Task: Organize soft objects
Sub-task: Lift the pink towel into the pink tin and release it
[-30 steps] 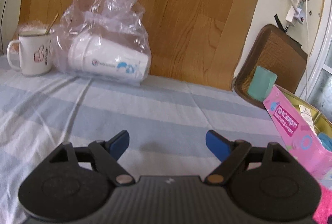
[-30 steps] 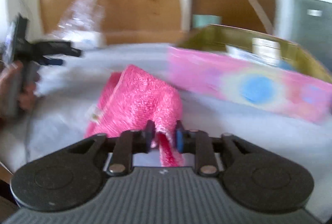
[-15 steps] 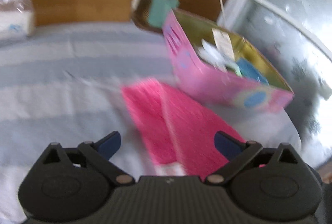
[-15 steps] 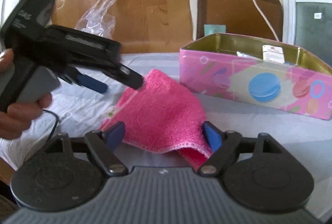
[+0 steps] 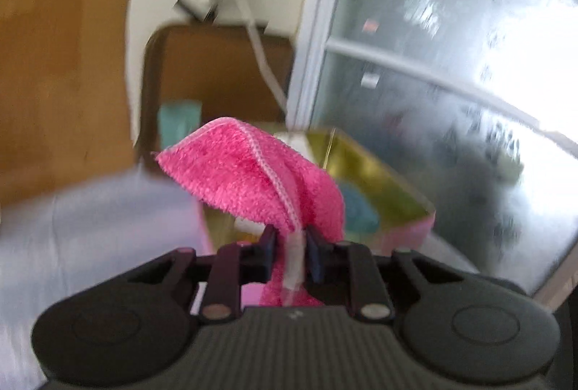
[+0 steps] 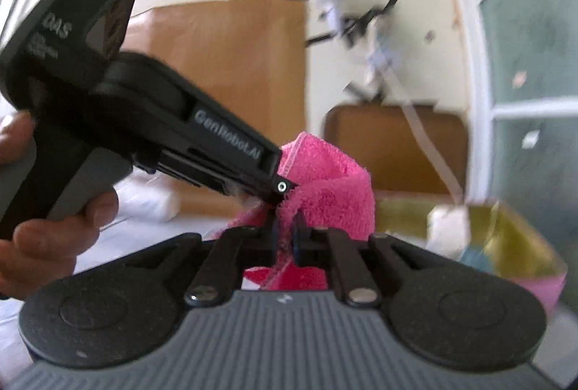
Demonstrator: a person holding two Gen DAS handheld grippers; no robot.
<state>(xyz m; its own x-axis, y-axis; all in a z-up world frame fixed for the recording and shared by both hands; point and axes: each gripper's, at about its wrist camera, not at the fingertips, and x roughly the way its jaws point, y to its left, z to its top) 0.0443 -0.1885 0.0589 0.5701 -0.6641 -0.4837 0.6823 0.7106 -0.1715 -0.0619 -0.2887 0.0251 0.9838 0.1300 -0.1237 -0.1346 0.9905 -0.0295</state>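
A bed or table surface covered in pale blue-and-white striped cloth (image 5: 90, 227) runs along the foot of a cream wall, where a brown wood-grain panel (image 5: 54, 64) leans. The landmark is an open pink rectangular tin with a gold lining (image 5: 379, 180), which stands on the cloth at the window end. Behind the tin a brown tray with rounded corners (image 5: 216, 72) stands against the wall, a white cable (image 5: 260, 54) hanging across it, and a frosted window in a white frame (image 5: 451, 82) rises on the tin's far side. Inside the tin lie a teal-blue soft item (image 5: 357, 209) and a white packet (image 6: 448, 223); both are too blurred to name more closely. A pale green block (image 5: 180, 122) sits against the tray. The fluffy pink terry towel (image 5: 253, 173) is lifted off the cloth, hanging in front of the tin and partly above its near rim. The left gripper (image 5: 290, 245) has just clenched on the towel's white stitched hem, and the right gripper (image 6: 285, 234) has likewise just closed, pinching another fold of the same towel. In the right wrist view a hand (image 6: 47, 227) clasps the left gripper's grey handle.
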